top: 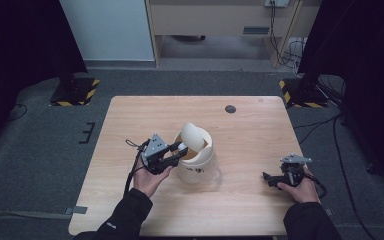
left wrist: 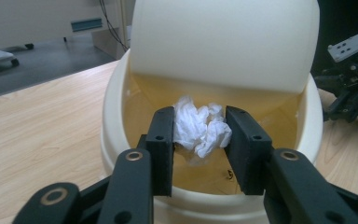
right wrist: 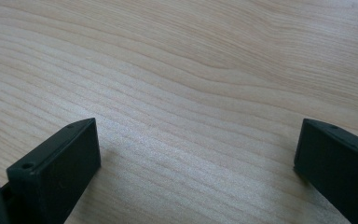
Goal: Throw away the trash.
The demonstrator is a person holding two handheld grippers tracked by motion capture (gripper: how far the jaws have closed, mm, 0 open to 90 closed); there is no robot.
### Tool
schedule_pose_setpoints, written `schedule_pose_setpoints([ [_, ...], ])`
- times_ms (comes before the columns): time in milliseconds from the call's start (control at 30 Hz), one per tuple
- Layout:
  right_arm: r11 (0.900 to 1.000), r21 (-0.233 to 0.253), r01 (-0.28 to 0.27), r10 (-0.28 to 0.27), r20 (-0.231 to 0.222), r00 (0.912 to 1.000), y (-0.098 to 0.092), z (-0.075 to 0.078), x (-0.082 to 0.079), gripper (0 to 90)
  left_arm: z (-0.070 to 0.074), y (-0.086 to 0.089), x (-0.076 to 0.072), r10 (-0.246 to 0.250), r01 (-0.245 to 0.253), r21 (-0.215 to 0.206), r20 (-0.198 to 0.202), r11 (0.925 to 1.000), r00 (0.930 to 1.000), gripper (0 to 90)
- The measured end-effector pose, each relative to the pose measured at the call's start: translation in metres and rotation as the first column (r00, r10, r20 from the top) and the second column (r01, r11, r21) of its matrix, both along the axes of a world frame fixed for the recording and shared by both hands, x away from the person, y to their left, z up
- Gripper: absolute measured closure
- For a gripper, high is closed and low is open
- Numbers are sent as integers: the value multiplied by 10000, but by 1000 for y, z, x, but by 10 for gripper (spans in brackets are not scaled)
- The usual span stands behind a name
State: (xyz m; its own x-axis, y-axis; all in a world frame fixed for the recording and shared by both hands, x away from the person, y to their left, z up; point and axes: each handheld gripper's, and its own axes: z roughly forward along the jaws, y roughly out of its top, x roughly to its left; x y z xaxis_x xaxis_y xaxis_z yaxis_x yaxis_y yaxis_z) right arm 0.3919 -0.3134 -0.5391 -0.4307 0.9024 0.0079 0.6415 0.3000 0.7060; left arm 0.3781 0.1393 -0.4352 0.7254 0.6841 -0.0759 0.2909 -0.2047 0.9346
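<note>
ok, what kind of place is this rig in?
Probably a lab or recording studio: a bare wooden table on grey carpet, black curtains at both sides, hazard-striped stand bases, loose cables on the floor.

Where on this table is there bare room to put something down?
The table is bare along its far edge and between the bin and right gripper. It is crowded where the left gripper holds a tissue over the bin.

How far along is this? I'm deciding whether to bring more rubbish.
Done: the crumpled tissue is gripped in the left tool and carried over the open bin, whose swing lid is tipped. Left: release it inside. The right tool rests open on the table.
</note>
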Motion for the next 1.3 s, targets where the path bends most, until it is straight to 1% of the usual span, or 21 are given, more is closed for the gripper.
schedule_pose_setpoints([
  [133,10000,-2,-1,1,2,10000,0,0,0,6,1,1,-1,-70,71,-65,40,10000,10000,603],
  [300,10000,-3,5,-5,1,10000,0,0,0,6,2,4,-3,-107,108,-296,30,9995,9999,584],
  [433,10000,-2,0,0,1,10000,0,0,0,6,0,2,-1,-115,116,-176,28,9998,9999,558],
  [567,10000,-2,6,-6,2,10000,0,0,0,6,-1,2,-1,-139,141,-224,93,9996,9999,509],
  [700,10000,-1,3,-3,4,10000,0,0,0,6,2,5,-4,-130,133,-327,116,9994,9998,495],
  [800,10000,-2,-2,2,-5,10000,0,0,0,6,7,14,-10,-47,58,-500,226,9987,9997,483],
  [933,10000,13,7,-7,-9,10000,0,0,0,6,10,33,-17,301,-275,-692,364,9972,9989,464],
  [1000,10000,12,6,-6,-11,10000,0,0,0,6,10,42,-20,474,-447,-707,371,9965,9982,454],
  [1167,10000,11,5,-5,-10,10000,0,0,0,6,3,63,-25,885,-873,-748,132,9934,9960,430],
  [1300,10000,19,2,-2,-22,10000,0,0,0,6,-5,72,-28,1067,-1069,-493,-55,9930,9943,397],
])
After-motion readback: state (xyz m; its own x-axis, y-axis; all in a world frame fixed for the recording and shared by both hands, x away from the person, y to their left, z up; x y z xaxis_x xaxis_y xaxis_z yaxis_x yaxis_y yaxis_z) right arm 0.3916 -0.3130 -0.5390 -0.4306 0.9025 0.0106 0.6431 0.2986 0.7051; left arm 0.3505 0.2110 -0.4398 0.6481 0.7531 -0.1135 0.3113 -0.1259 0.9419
